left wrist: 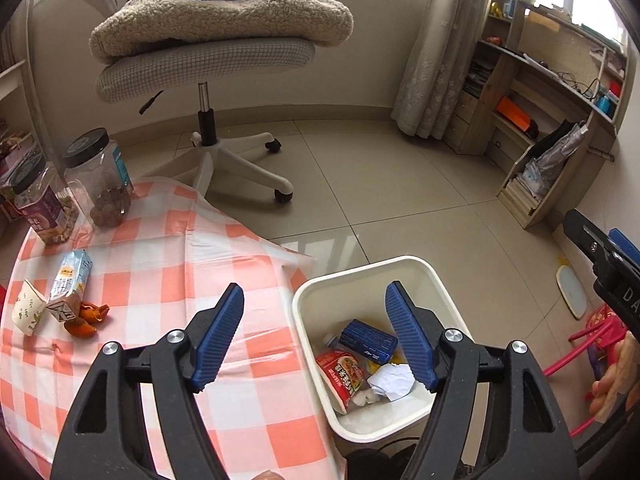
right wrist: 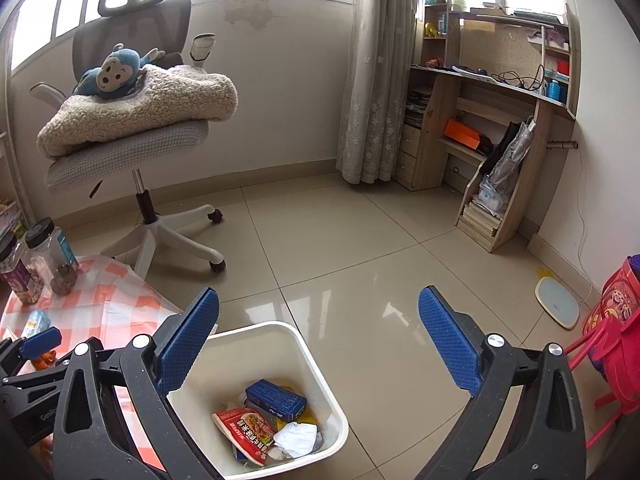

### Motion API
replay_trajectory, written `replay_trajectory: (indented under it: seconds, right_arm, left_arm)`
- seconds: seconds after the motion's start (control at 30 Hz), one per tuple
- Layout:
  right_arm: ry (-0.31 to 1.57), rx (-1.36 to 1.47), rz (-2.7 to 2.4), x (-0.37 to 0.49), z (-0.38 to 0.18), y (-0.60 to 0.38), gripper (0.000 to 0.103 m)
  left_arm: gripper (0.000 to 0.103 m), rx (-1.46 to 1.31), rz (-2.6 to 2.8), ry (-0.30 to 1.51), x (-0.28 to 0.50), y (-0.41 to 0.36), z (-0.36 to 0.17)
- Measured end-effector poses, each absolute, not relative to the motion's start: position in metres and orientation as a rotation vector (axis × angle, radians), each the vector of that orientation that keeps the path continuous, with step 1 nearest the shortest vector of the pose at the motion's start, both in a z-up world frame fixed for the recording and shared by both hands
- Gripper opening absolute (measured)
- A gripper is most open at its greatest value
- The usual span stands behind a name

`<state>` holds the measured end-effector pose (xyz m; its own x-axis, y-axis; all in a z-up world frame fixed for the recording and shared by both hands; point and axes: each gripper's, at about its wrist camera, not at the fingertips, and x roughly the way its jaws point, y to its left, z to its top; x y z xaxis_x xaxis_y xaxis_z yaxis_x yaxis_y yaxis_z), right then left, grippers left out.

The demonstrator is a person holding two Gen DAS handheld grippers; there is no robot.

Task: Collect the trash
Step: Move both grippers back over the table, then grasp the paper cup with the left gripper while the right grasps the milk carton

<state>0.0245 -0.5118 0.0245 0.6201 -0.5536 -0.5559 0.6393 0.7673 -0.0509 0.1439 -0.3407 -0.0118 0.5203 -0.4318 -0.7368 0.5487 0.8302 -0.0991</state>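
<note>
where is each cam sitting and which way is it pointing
Left wrist: rides the left gripper, looking down over the checked table and white bin; its open blue fingers, the person's hand and the other gripper's tip show.
Right wrist: rides the right gripper, facing the floor and desk shelves above the bin; open fingers show.
Shared: bin, office chair, jars.

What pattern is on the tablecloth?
The tablecloth has orange-pink and white checks, clearest in the left wrist view.

Bin [left wrist: 436, 280] on floor, right of table [left wrist: 160, 248]; wrappers [left wrist: 344, 372] inside.
</note>
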Motion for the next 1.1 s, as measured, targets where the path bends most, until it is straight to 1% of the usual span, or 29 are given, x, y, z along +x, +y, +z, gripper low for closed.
replay_trajectory:
  seconds: [0.03,0.1,0.17,0.37,0.67,0.9,1.0,1.1]
  right_arm:
    - [0.593,0.145,-0.676,0.030,0.023,-0.506,0.096]
    - [0.611,0.119,-0.651,0.040,0.021,-0.493,0.096]
    - [0.627,0.102,-0.620,0.051,0.019,-0.480,0.096]
    - [0.661,0.040,-0.527,0.085,0.015,-0.435,0.096]
    - [0.735,-0.010,-0.398,0.135,-0.002,-0.374,0.096]
    - [0.782,-0.016,-0.301,0.166,-0.019,-0.339,0.096]
    - [0.789,0.009,-0.193,0.181,-0.024,-0.320,0.096]
    - [0.835,0.052,-0.065,0.205,-0.035,-0.298,0.096]
  left_arm:
    - [0.075,0.158,-0.575,0.835,0.147,-0.334,-0.013]
    - [0.083,0.166,-0.535,0.828,0.155,-0.320,-0.015]
    - [0.085,0.183,-0.481,0.827,0.165,-0.304,-0.020]
    - [0.086,0.225,-0.313,0.881,0.209,-0.244,-0.041]
    - [0.086,0.237,-0.041,0.919,0.284,-0.121,-0.057]
    - [0.086,0.264,0.040,1.129,0.346,-0.029,-0.102]
    - [0.086,0.282,-0.003,1.191,0.360,-0.007,-0.122]
    - [0.086,0.310,-0.061,1.232,0.370,0.002,-0.136]
